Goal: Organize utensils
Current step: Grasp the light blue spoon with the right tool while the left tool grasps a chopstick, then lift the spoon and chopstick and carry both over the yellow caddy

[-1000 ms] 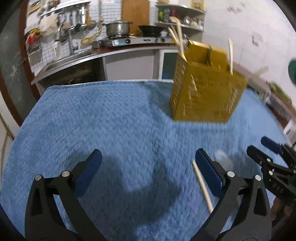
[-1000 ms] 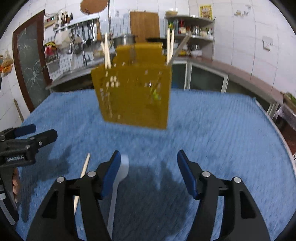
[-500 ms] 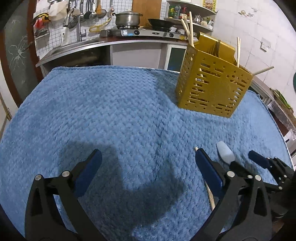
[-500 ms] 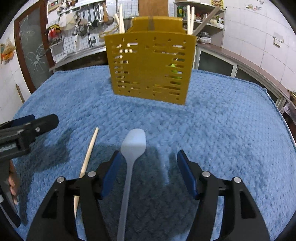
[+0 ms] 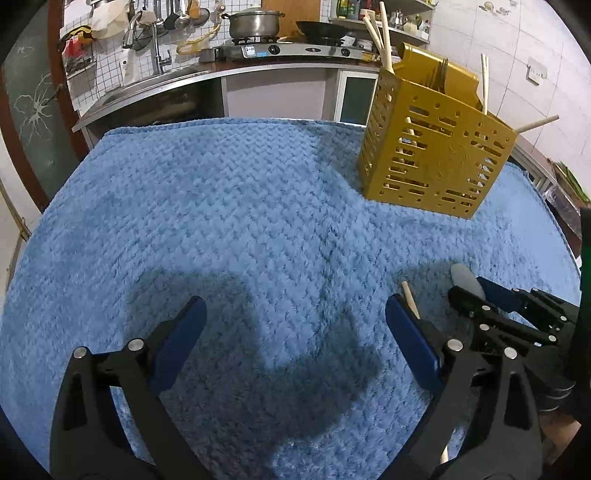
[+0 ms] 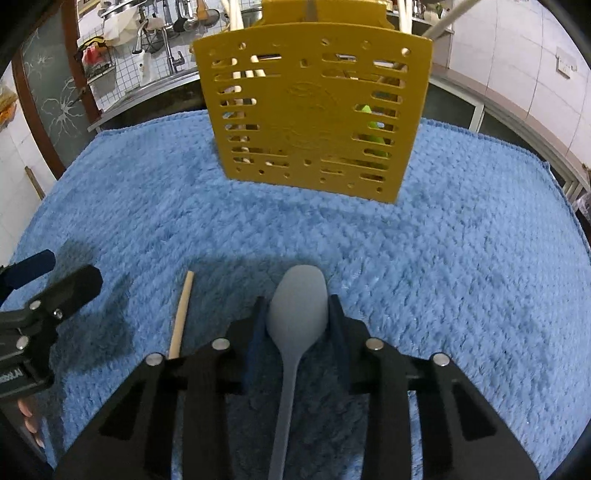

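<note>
A yellow perforated utensil holder (image 6: 314,114) stands on the blue towel (image 6: 461,258), with wooden sticks in it; it also shows in the left wrist view (image 5: 432,147). My right gripper (image 6: 297,314) is shut on a pale grey spoon (image 6: 297,310), its pads against the bowl's sides. A wooden chopstick (image 6: 181,314) lies on the towel just left of it. My left gripper (image 5: 291,339) is open and empty above the towel; the chopstick (image 5: 410,299) lies by its right finger. The right gripper (image 5: 491,299) with the spoon (image 5: 465,278) shows at the right.
Behind the towel are a sink counter (image 5: 155,85), a stove with a pot (image 5: 255,22) and shelves. The left gripper (image 6: 48,291) shows at the left edge of the right wrist view. The towel's far edge (image 5: 221,122) borders the counter.
My right gripper has moved forward over the spoon and closed on its bowl. The left gripper stayed open and shifted a little nearer the holder.
</note>
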`<action>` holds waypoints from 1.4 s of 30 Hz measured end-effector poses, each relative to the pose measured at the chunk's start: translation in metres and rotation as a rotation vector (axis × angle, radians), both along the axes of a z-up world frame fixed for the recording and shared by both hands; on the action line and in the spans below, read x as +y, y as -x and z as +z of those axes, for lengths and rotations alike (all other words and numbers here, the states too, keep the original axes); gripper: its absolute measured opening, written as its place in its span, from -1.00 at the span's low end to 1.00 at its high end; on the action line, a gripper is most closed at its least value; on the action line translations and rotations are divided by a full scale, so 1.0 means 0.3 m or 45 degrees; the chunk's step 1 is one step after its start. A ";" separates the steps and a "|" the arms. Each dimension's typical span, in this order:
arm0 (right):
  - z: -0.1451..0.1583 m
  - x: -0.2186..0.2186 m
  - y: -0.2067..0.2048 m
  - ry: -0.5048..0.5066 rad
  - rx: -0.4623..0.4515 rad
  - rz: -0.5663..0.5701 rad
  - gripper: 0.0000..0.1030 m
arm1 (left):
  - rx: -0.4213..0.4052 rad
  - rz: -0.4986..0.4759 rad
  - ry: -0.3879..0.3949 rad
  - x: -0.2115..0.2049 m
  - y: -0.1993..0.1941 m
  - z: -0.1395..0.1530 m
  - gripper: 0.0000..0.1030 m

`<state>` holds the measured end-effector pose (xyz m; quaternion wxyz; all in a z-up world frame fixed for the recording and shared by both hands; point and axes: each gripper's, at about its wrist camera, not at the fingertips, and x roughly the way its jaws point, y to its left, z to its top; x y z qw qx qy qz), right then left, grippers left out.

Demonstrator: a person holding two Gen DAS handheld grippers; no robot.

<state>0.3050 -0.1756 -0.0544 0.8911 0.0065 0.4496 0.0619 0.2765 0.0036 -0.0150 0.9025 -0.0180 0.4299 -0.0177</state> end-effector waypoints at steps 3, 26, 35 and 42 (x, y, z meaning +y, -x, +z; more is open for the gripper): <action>0.008 -0.024 0.015 -0.015 -0.020 -0.004 -0.36 | 0.019 -0.004 0.022 -0.014 -0.002 0.000 0.79; 0.035 -0.345 0.078 -0.047 -0.083 -0.194 -0.36 | 0.248 -0.117 0.052 -0.282 -0.071 -0.076 -0.73; 0.067 -0.351 0.093 -0.077 -0.104 -0.189 -0.36 | 0.228 -0.127 0.100 -0.275 -0.107 -0.063 -0.91; 0.119 -0.370 0.114 -0.136 -0.132 -0.193 -0.36 | 0.119 -0.144 0.149 -0.249 -0.073 0.037 -0.91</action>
